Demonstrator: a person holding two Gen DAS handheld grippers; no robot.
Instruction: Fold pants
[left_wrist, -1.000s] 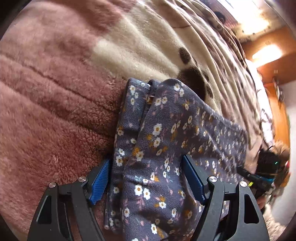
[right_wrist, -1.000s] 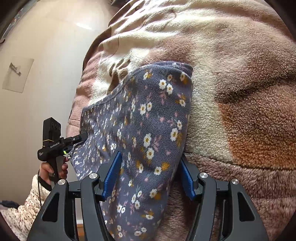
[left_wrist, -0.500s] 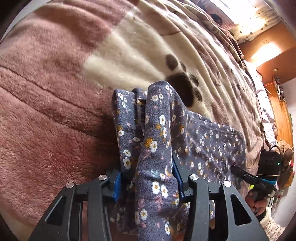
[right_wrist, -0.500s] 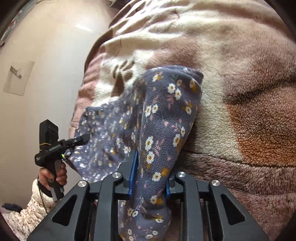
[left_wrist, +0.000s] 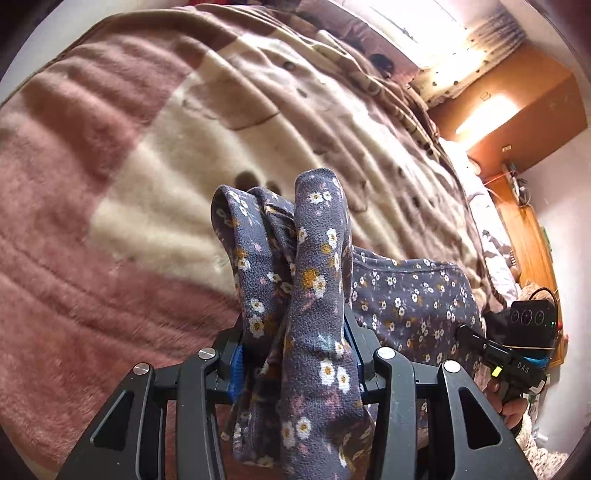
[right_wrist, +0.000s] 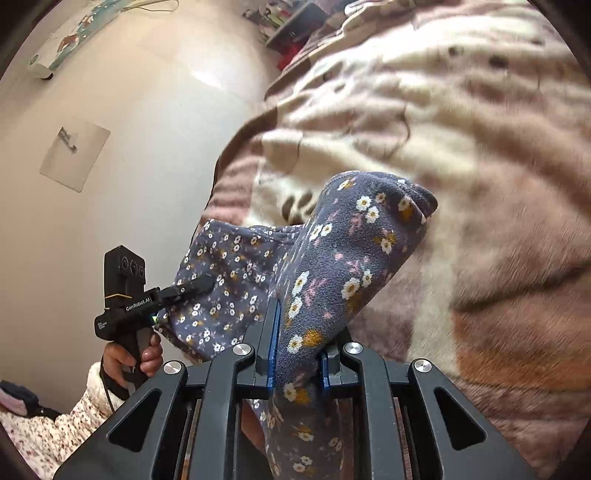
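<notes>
The pants (left_wrist: 314, 280) are dark grey-blue fleece with small white and yellow flowers. My left gripper (left_wrist: 295, 354) is shut on one bunched edge of them and holds it above the bed. My right gripper (right_wrist: 297, 362) is shut on the other edge of the pants (right_wrist: 343, 254), also lifted. The cloth hangs stretched between the two grippers. The right gripper also shows in the left wrist view (left_wrist: 476, 341), and the left gripper in the right wrist view (right_wrist: 192, 286), each gripping the fabric.
A fluffy pink, cream and brown blanket (left_wrist: 110, 184) covers the bed under the pants and also shows in the right wrist view (right_wrist: 480, 184). A pale wall (right_wrist: 110, 166) borders the bed on the left. A wooden headboard (left_wrist: 532, 240) stands at the far right.
Both grippers went from open around the pants' edges to shut on them. They have since lifted the cloth off the blanket.
</notes>
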